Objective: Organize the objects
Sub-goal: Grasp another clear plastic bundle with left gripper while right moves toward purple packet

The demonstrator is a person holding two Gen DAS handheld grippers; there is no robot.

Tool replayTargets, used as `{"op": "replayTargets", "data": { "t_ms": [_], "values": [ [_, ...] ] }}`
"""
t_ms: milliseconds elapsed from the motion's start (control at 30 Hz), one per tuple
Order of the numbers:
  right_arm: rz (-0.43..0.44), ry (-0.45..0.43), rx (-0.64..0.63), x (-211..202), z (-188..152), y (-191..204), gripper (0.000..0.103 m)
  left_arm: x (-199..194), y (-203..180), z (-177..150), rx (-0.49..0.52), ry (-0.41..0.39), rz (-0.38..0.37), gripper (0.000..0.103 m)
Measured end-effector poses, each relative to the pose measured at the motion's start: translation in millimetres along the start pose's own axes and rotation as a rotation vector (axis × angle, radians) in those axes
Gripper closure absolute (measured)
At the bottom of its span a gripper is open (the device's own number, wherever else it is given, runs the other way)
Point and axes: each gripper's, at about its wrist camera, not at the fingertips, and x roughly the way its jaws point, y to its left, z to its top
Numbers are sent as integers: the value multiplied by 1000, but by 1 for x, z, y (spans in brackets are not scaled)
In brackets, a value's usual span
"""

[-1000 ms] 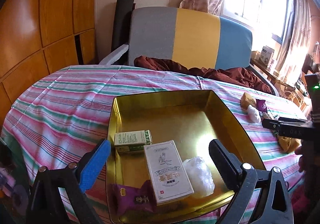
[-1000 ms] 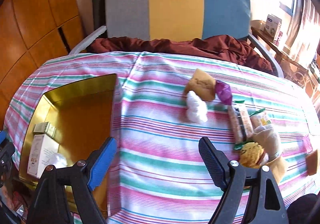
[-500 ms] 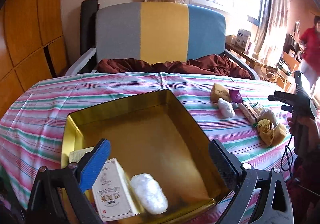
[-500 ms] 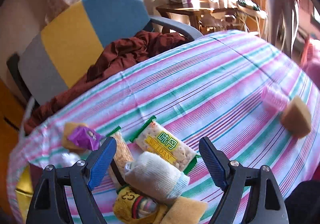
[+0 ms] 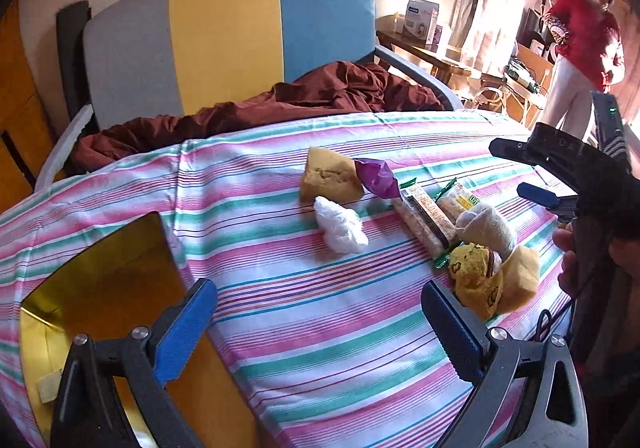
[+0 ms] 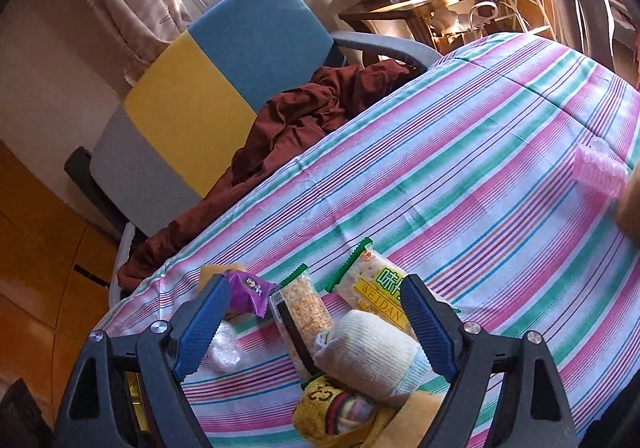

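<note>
A heap of small items lies on the striped tablecloth (image 5: 320, 328): a yellow sponge piece (image 5: 328, 180), a purple packet (image 5: 378, 178), a white plastic wad (image 5: 340, 226), a snack bar (image 5: 424, 220), a cracker packet (image 6: 380, 288), a rolled white sock (image 6: 368, 352) and a yellow sock (image 6: 332, 408). My right gripper (image 6: 314, 288) hangs low over this heap. Its jaws are opening and straddle the snack bar and white sock without pressing them. My left gripper (image 5: 316, 296) is open above bare cloth, between the heap and the gold tin tray (image 5: 100, 268).
A pink hair roller (image 6: 598, 172) lies at the table's right end. Behind the table stands a grey, yellow and blue chair (image 5: 224, 32) with brown cloth (image 5: 320, 92) on it. A person in a red jacket (image 5: 580, 36) stands far right by a wooden side table (image 6: 420, 4).
The left gripper swept right, from over the gold tray toward the heap. The right gripper rolled and moved over the heap, then held still.
</note>
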Motion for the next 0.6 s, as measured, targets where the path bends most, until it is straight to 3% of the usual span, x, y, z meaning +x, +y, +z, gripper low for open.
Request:
{"op": "replayTargets", "data": {
  "t_ms": [200,333,433,600],
  "values": [
    [22,20,3,3,0,1,15,54,-2,18,-53,85,21,4],
    [27,23,12,5,1,0,15,81,-4,28,-92,117,15,13],
    [18,24,7,5,1,0,15,100,-8,35,-103,138,15,26],
    [-21,22,-34,8,1,6,15,128,-14,45,-112,146,40,33]
  ]
}}
